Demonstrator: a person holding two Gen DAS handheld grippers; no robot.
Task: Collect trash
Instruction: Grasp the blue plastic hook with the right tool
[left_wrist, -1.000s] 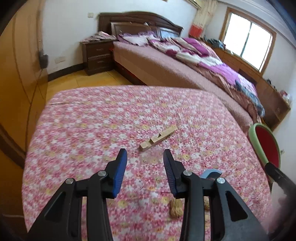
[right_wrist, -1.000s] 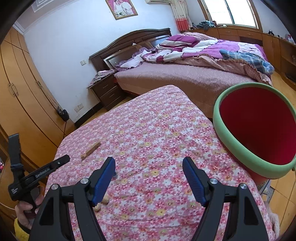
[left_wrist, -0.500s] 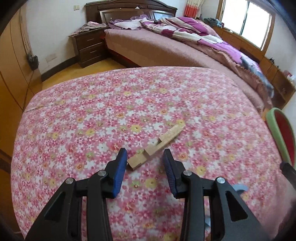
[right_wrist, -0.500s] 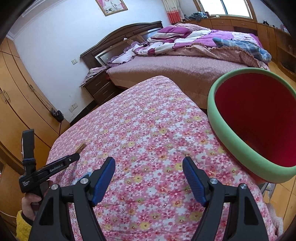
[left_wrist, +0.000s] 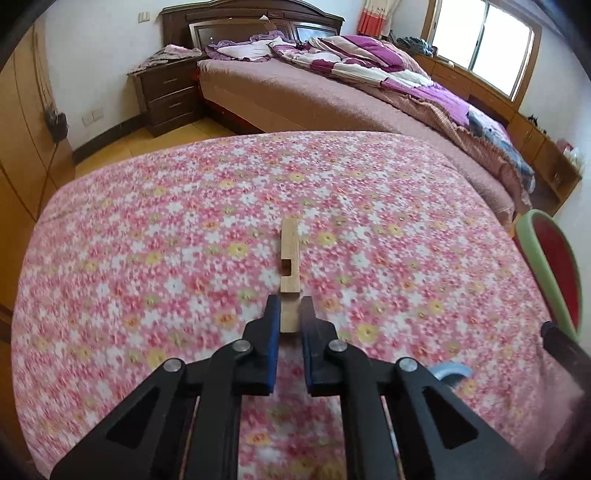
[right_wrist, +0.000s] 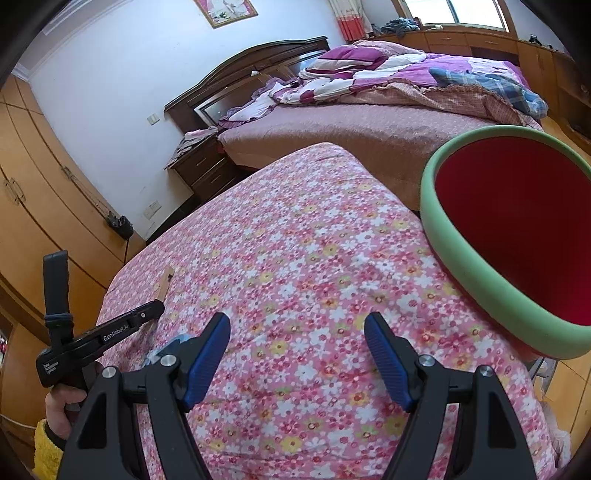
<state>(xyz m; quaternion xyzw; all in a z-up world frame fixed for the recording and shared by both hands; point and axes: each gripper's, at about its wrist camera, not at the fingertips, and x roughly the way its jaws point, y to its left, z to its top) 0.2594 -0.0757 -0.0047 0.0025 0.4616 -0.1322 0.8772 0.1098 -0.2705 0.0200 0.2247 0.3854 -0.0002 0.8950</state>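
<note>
Left gripper (left_wrist: 287, 314) has just been closing and now clamps the near end of the wooden strip (left_wrist: 289, 258), blue pads pressed on either side of it. Strip lies on the flowered bedspread (left_wrist: 184, 229), roughly mid-cover, its long axis running straight away from the jaws, a notch cut into one edge partway along. Grip sits at the very end, so most of the length hangs out beyond the pads; judgement: lift slowly and keep the wrist steady, or the far end may droop, swing or snag the cloth, then carry it across to the red bin with the green rim (right_wrist: 454, 236) standing at the bedspread's right edge. Right gripper (right_wrist: 297, 354) hovers above the cover nearer the bin, jaws wide apart, nothing between them. Left wrist view alone shows the pads on the wood and the notch; of the bin it catches only a sliver. Right wrist view gives the bin's open mouth, apparently bare inside, the person's hand (right_wrist: 61, 402) on the left tool's handle, and a small blue scrap (right_wrist: 168, 349) on the cover behind its own left finger.
</note>
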